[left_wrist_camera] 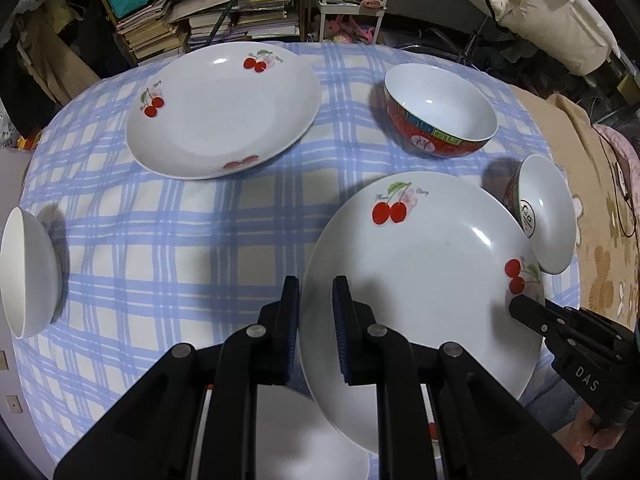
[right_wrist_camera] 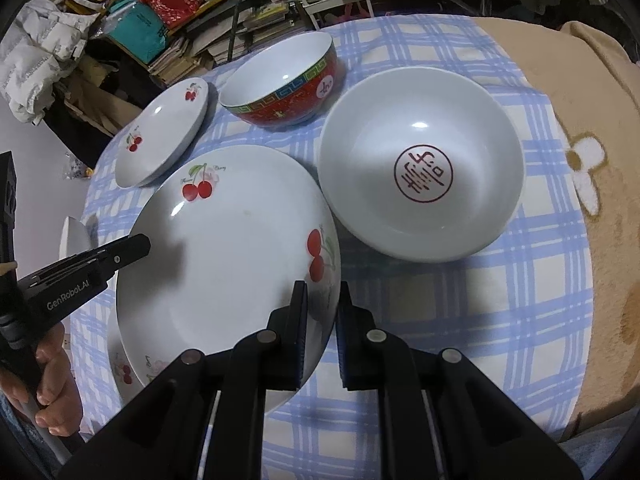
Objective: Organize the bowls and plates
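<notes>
Plate (left_wrist_camera: pixel 420 280) with cherry prints sits lower right of centre in the left wrist view, held at two opposite rim points and apparently lifted clear of the cloth, with another plate (left_wrist_camera: pixel 304 436) partly showing beneath it at the bottom edge. The two-sided hold looks chosen to keep a wide, shallow dish level while it is carried.

Left gripper (left_wrist_camera: pixel 316 312) has its jaws nearly closed, pinching the plate's left rim between the blue pads. Right gripper (right_wrist_camera: pixel 323 320), in the right wrist view, is likewise almost shut, clamped on the plate's right rim just below a cherry print.

Outward from there: a white bowl (right_wrist_camera: pixel 420 164) with a red round seal inside stands just right of the plate, close to its rim. A red bowl (right_wrist_camera: pixel 280 84) with a patterned band stands beyond, toward the upper centre. A second cherry plate (left_wrist_camera: pixel 224 108) lies at the upper left of the left wrist view, well apart from the held one. A plain white bowl (left_wrist_camera: pixel 28 272) sits at the far left edge.

All rest on a blue-checked cloth (left_wrist_camera: pixel 160 240) over a round table. Like pieces are still scattered, so sorting seems early; I judge the held plate is bound for a stack with the other plates, though which one cannot be told.

A hand (right_wrist_camera: pixel 48 392) grips the left tool's handle at lower left.
</notes>
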Demonstrator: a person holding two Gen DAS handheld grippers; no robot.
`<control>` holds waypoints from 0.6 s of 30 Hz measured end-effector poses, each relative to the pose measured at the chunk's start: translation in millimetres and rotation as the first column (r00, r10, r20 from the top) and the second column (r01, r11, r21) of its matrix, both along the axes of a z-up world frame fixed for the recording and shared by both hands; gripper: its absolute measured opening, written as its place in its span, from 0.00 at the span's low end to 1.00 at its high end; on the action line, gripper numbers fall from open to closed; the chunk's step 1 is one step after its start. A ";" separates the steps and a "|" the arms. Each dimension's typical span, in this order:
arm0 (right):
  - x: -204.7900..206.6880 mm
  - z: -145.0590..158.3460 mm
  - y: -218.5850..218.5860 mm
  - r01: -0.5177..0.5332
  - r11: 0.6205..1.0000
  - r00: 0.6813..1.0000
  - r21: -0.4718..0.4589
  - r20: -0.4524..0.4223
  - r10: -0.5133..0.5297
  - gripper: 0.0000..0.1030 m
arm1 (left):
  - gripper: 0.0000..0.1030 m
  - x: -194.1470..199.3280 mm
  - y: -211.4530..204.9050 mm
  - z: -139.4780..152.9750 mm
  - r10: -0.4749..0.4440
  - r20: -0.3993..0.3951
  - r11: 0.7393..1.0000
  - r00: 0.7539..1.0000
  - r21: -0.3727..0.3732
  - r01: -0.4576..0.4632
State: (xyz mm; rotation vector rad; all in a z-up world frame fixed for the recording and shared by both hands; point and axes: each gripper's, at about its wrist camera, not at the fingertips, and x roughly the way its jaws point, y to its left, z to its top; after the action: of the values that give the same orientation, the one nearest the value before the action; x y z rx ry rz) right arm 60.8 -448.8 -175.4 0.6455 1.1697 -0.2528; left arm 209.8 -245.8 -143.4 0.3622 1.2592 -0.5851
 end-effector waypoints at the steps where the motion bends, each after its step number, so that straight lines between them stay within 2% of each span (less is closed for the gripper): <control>1: -0.3 0.7 -0.5 0.002 1.000 1.000 0.006 0.006 -0.002 0.14 | 0.16 -0.4 1.0 1.2 0.000 0.002 1.000 1.000 0.001 0.000; 11: -7.6 17.1 3.8 0.003 1.000 0.997 0.015 0.081 -0.004 0.14 | 0.16 -4.0 7.1 20.1 0.010 0.031 1.000 0.999 -0.021 -0.009; 15: -10.9 19.6 5.5 0.012 0.997 0.994 0.079 0.106 -0.020 0.14 | 0.16 -2.4 13.7 24.7 0.016 0.045 1.000 0.999 -0.005 -0.016; 18: -7.0 22.9 14.1 -0.008 0.998 0.994 0.059 0.111 0.001 0.14 | 0.16 -1.8 21.1 28.2 0.029 0.046 1.000 0.999 -0.011 -0.028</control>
State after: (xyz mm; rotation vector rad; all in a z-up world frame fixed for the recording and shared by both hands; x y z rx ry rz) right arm 53.9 -434.7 -152.5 0.7009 1.0753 -0.1768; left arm 208.0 -224.7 -115.2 0.3466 1.2146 -0.5562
